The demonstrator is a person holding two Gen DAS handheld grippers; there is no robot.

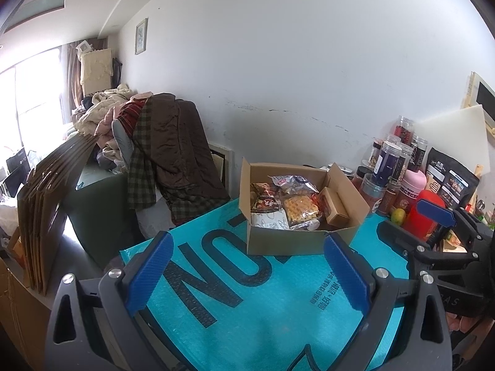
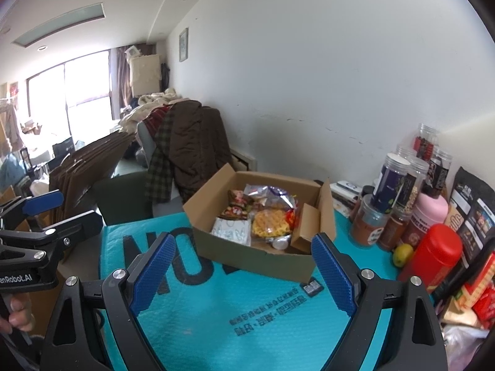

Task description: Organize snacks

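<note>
A turquoise mat (image 1: 278, 324) with big black letters covers the lower middle of both views. On it, in the centre of the frame, stands an open cardboard box (image 1: 297, 241) with its flaps up. Inside the box lie the snacks: a dark red packet (image 1: 266, 202) at the left, a yellow waffle pack (image 1: 301, 208) in the middle, a small brown carton (image 1: 335, 208) at the right, and a white packet (image 1: 272, 221) at the front. At the right edge of the frame a red canister (image 2: 433, 255) stands near some jars (image 2: 389, 185).

The left gripper (image 1: 247, 275) is at the bottom of its view, wide apart and holding nothing. The right gripper (image 2: 244, 273) is also spread wide and empty, just in front of the box.
</note>
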